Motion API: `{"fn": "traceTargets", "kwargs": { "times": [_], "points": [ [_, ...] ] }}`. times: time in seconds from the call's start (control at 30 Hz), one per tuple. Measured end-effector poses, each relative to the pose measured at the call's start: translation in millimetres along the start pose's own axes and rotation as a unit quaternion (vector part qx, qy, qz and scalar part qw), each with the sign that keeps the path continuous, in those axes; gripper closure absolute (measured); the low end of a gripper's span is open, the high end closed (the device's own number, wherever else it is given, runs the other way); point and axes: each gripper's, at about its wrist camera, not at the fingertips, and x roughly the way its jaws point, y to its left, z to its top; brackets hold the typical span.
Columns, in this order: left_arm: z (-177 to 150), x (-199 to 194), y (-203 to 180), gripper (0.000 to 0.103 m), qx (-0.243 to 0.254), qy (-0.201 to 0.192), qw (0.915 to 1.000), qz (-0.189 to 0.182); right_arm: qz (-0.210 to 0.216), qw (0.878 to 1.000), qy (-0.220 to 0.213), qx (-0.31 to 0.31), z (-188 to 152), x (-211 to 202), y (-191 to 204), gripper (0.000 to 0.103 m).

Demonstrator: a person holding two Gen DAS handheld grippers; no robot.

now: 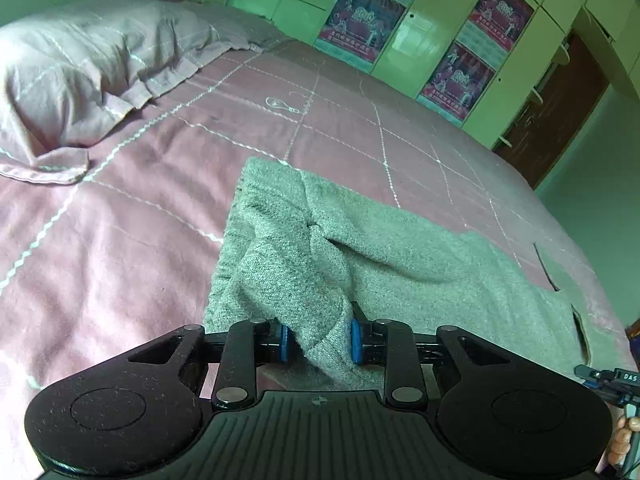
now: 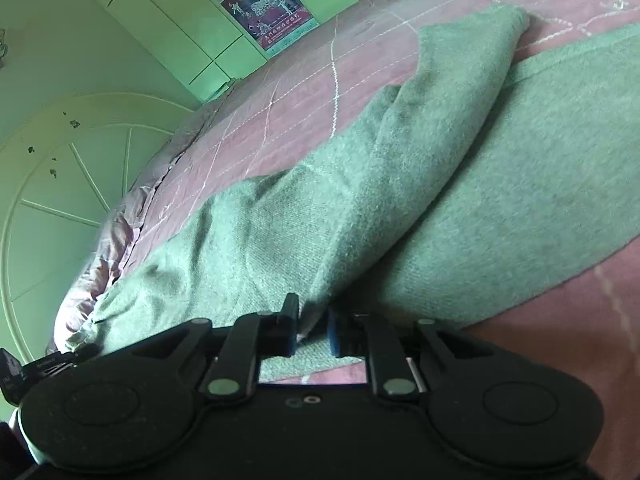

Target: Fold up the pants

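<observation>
Grey knit pants (image 1: 400,256) lie on a pink quilted bed (image 1: 140,208). My left gripper (image 1: 320,340) is shut on a bunched fold of the pants and lifts it off the bed; the cloth drapes forward from the blue pads (image 1: 356,340). My right gripper (image 2: 312,338) is shut on another edge of the pants (image 2: 360,200), with a raised fold running away from it over a flat layer. The right gripper's tip also shows at the lower right of the left wrist view (image 1: 612,384).
A pink pillow (image 1: 88,72) lies at the head of the bed on the left. Green wardrobes with posters (image 1: 460,40) stand beyond the bed. A brown door (image 1: 556,116) is at the right. A pale round headboard (image 2: 60,200) shows in the right wrist view.
</observation>
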Motion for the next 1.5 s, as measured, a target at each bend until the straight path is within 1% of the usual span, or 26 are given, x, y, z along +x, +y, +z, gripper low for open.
{"fn": "traceTargets", "kwargs": {
  "times": [0.07, 0.17, 0.2, 0.23, 0.3, 0.33, 0.43, 0.5, 0.57, 0.63, 0.67, 0.77, 0.87, 0.9, 0.93, 1.0, 1.03, 1.07, 1.13, 1.17, 1.2, 1.27, 1.33, 1.37, 1.4, 1.5],
  "points": [
    [-2, -14, -5, 0.073, -0.006, -0.002, 0.9999, 0.016, -0.019, 1.000, -0.014, -0.002, 3, -16, -1, 0.087],
    [-7, -39, -27, 0.073, 0.010, -0.017, 0.9980, 0.060, -0.056, 0.996, -0.052, -0.045, 14, -38, 5, 0.086],
    [-9, -43, -38, 0.069, 0.021, -0.024, 0.9971, 0.069, -0.066, 0.994, -0.063, -0.059, 20, -41, 8, 0.086],
    [-10, -45, -51, 0.055, 0.031, -0.028, 0.9960, 0.080, -0.074, 0.992, -0.071, -0.068, 27, -40, 11, 0.086],
    [-12, -42, -81, 0.036, 0.043, -0.046, 0.9921, 0.109, -0.099, 0.988, -0.078, -0.094, 42, -30, 20, 0.086],
    [-13, -38, -93, 0.032, 0.050, -0.054, 0.9898, 0.122, -0.113, 0.985, -0.079, -0.105, 49, -23, 24, 0.085],
    [-18, -28, -124, 0.032, 0.054, -0.066, 0.9773, 0.194, -0.140, 0.979, -0.069, -0.132, 65, -1, 29, 0.085],
    [-23, -32, -125, 0.032, 0.031, -0.075, 0.9735, 0.214, -0.139, 0.979, -0.064, -0.131, 70, 4, 25, 0.085],
    [-28, -41, -112, 0.031, 0.020, -0.081, 0.9680, 0.237, -0.135, 0.980, -0.065, -0.127, 70, 2, 23, 0.085],
    [-29, -53, -89, 0.031, 0.000, -0.092, 0.9560, 0.279, -0.137, 0.980, -0.064, -0.132, 70, 1, 19, 0.084],
    [-26, -60, -76, 0.031, -0.013, -0.092, 0.9534, 0.287, -0.137, 0.980, -0.064, -0.130, 70, -1, 17, 0.084],
    [-20, -84, -48, 0.031, -0.061, -0.105, 0.9530, 0.277, -0.138, 0.981, -0.068, -0.119, 70, -5, 12, 0.083],
    [-21, -85, -57, 0.031, -0.057, -0.112, 0.9685, 0.215, -0.134, 0.982, -0.074, -0.115, 68, -4, 11, 0.082],
    [-21, -76, -63, 0.031, -0.038, -0.103, 0.9703, 0.215, -0.134, 0.982, -0.072, -0.113, 68, -2, 11, 0.082],
    [-21, -59, -68, 0.031, -0.013, -0.084, 0.9684, 0.234, -0.136, 0.982, -0.070, -0.115, 68, 0, 11, 0.082],
    [-21, -26, -60, 0.032, -0.006, -0.034, 0.9598, 0.279, -0.139, 0.981, -0.068, -0.117, 67, 1, 13, 0.082],
    [-22, -26, -58, 0.032, -0.031, -0.038, 0.9619, 0.269, -0.138, 0.980, -0.071, -0.123, 67, -1, 15, 0.082],
    [-23, -34, -66, 0.032, -0.043, -0.066, 0.9635, 0.256, -0.141, 0.978, -0.078, -0.134, 66, -5, 18, 0.083],
    [-26, -39, -96, 0.032, -0.005, -0.095, 0.9627, 0.253, -0.149, 0.973, -0.084, -0.153, 69, -7, 22, 0.081],
    [-28, -36, -110, 0.032, 0.012, -0.098, 0.9657, 0.240, -0.151, 0.973, -0.081, -0.156, 71, -4, 22, 0.081],
    [-31, -28, -125, 0.032, 0.036, -0.089, 0.9705, 0.221, -0.153, 0.973, -0.075, -0.158, 75, 2, 23, 0.081],
    [-39, -7, -146, 0.032, 0.079, -0.068, 0.9715, 0.213, -0.160, 0.971, -0.068, -0.165, 81, 15, 26, 0.082],
    [-47, 14, -152, 0.032, 0.088, -0.024, 0.9761, 0.198, -0.194, 0.963, -0.049, -0.182, 86, 31, 27, 0.078],
    [-54, 24, -154, 0.031, 0.094, 0.001, 0.9760, 0.197, -0.207, 0.959, -0.034, -0.192, 88, 38, 26, 0.080],
    [-60, 27, -155, 0.027, 0.109, -0.001, 0.9736, 0.200, -0.213, 0.956, -0.020, -0.201, 89, 41, 23, 0.103],
    [-62, 23, -153, 0.026, 0.116, -0.005, 0.9755, 0.187, -0.222, 0.958, -0.044, -0.178, 86, 12, 10, 0.103]
  ]
}}
